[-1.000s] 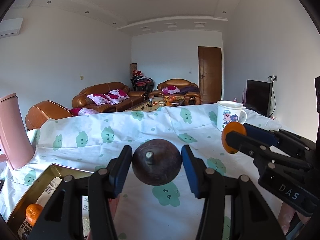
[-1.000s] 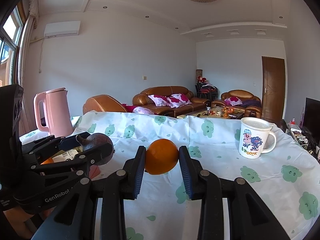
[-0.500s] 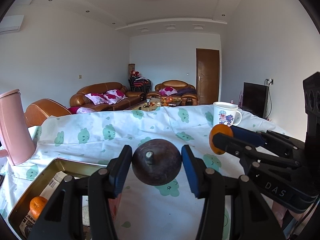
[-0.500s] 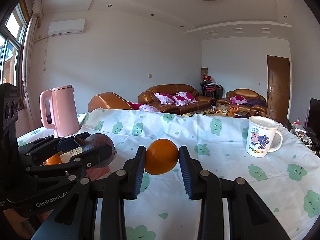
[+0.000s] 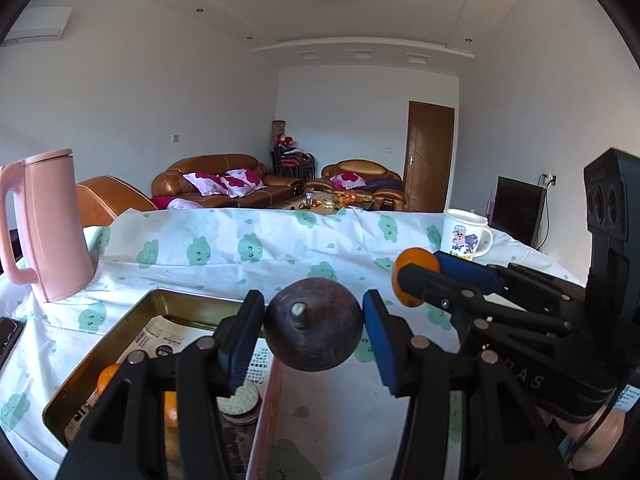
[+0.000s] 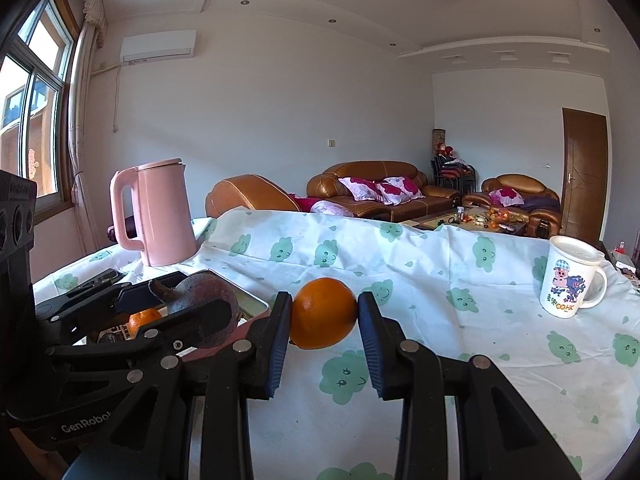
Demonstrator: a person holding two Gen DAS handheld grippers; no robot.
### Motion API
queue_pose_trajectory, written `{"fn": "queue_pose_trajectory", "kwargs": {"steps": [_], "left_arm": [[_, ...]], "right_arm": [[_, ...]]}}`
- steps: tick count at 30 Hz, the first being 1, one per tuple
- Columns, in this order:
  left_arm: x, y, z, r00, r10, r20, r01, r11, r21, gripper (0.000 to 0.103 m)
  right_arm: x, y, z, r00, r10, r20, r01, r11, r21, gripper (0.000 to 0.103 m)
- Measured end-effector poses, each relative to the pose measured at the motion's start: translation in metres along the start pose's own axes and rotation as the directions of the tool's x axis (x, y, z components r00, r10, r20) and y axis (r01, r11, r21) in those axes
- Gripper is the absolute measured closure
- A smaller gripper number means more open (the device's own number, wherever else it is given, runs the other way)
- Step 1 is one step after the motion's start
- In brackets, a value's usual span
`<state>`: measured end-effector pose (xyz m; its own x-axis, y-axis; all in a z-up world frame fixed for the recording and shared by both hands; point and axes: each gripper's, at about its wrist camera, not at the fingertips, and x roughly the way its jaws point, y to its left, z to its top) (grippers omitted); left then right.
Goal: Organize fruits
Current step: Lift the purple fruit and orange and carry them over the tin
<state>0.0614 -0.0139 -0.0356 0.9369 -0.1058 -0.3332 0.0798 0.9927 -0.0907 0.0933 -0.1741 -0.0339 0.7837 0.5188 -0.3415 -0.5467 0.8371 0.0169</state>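
Note:
My left gripper (image 5: 311, 302) is shut on a dark brown round fruit (image 5: 314, 336) with a short stem, held above the near right part of a gold tin (image 5: 188, 296). An orange (image 5: 105, 378) lies in the tin on printed paper. My right gripper (image 6: 324, 300) is shut on an orange (image 6: 323, 316) and hovers over the cloud-print tablecloth (image 6: 460, 300), just right of the tin (image 6: 256, 304). The right wrist view shows the left gripper (image 6: 192, 304) with the dark fruit (image 6: 204, 290) at its left. The left wrist view shows the right gripper (image 5: 420, 270) close on its right.
A pink kettle (image 5: 48, 224) stands behind the tin at the left. A printed white mug (image 6: 570, 280) stands at the far right of the table. A dark flat object (image 5: 8, 336) lies at the left edge. Round biscuits (image 5: 240, 398) sit in the tin.
Both grippers have moved left over the table with their fruit. The tin and kettle have come further into view, and the left gripper now hangs over the tin.

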Motion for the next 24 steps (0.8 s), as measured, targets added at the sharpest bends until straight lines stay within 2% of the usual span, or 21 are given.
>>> {"fn": "queue_pose_trajectory", "kwargs": {"steps": [6,11,16,24], "left_arm": [[-0.012,0.024,0.004,0.999,0.036,-0.008,-0.036,0.999,-0.030,0.050],[-0.014,0.052,0.008,0.995,0.091,-0.034,-0.093,0.994,-0.060,0.050],[-0.010,0.075,0.011,0.990,0.130,-0.062,-0.134,0.989,-0.069,0.050],[0.007,0.093,0.010,0.982,0.135,-0.131,-0.144,0.988,-0.063,0.050]], "right_arm": [[0.015,0.018,0.007,0.999,0.040,-0.017,-0.040,0.999,-0.007,0.067],[0.034,0.033,0.013,0.995,0.087,-0.051,-0.087,0.996,-0.004,0.067],[0.048,0.052,0.020,0.991,0.112,-0.078,-0.116,0.992,-0.046,0.067],[0.076,0.072,0.027,0.980,0.134,-0.149,-0.145,0.987,-0.065,0.067]]}}
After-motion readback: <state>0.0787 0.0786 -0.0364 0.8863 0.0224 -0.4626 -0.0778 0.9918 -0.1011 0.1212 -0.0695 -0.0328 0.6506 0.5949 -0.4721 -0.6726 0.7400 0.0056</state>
